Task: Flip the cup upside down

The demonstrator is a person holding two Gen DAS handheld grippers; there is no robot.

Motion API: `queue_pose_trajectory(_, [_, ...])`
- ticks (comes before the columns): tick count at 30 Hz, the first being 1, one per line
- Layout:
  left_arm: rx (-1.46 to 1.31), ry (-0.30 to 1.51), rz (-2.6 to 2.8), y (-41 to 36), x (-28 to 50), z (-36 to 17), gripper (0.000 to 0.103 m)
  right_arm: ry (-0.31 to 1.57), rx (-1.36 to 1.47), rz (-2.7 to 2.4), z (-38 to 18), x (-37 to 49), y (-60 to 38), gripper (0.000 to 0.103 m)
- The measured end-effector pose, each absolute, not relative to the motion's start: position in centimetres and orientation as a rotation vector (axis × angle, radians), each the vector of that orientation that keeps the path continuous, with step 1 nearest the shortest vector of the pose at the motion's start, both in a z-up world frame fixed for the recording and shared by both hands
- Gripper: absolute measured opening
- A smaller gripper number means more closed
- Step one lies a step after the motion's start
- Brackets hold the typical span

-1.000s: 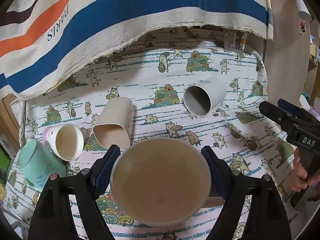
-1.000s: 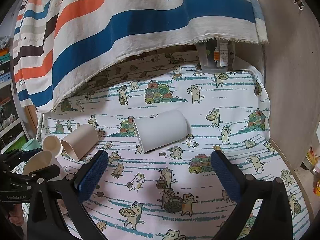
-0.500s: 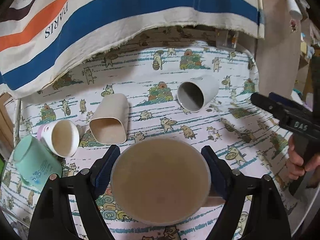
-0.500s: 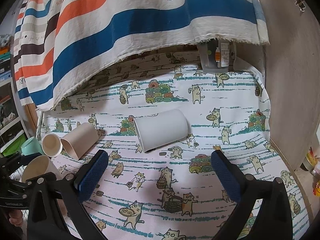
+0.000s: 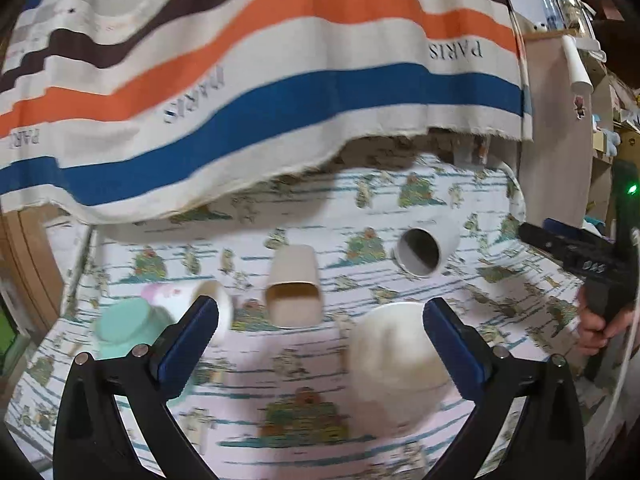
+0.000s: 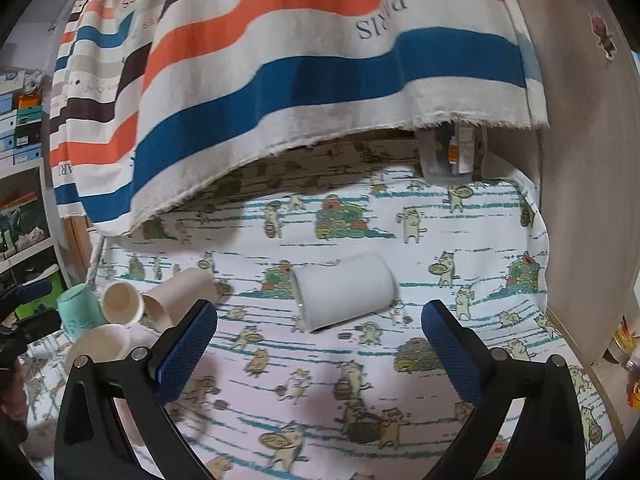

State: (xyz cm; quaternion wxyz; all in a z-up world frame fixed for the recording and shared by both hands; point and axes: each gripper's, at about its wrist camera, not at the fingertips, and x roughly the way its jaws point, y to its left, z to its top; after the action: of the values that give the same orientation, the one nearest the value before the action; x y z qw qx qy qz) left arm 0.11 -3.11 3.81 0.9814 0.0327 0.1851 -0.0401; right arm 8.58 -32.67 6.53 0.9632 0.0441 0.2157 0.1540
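Cup (image 5: pixel 394 364) stands base-up, apparently flipped, on the surface (image 5: pixel 280 364) between open, empty left tongs (image 5: pixel 320 340); right tongs (image 6: pixel 318 344) open, idle.

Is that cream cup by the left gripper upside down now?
Yes, apparently. The cream cup stands on the cloth showing a closed rounded top, no opening. The left gripper is open, apart from it.

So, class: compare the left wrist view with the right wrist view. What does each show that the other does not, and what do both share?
Only the left wrist view shows the white cup's dark open mouth, the square opening of the beige cup, and the right gripper's body from outside. Only the right wrist view shows the shelves with boxes and the plastic container under the striped cloth. Both share the cat-print tablecloth, the mint cup, the upturned cream cup, and open jaws.
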Motion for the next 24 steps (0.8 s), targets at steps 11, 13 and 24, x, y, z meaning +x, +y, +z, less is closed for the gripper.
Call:
queue_pose_trajectory(11, [-0.022, 0.357, -0.044, 1.2, -0.5, 1.1, 0.102, 0.558, 0.050, 0.510, 6.4, 2.8, -25.9, 0.103])
queue_pose_trajectory(13, [-0.053, 0.359, -0.047, 1.4, -0.3, 0.6, 0.102, 0.604, 0.060, 0.543, 5.5, 2.1, -25.1, 0.103])
queue_pose_trajectory(24, [-0.074, 0.324, -0.066, 1.6, -0.5, 0.5, 0.102, 0.811, -0.037, 0.607, 1.7, 2.7, -22.0, 0.070])
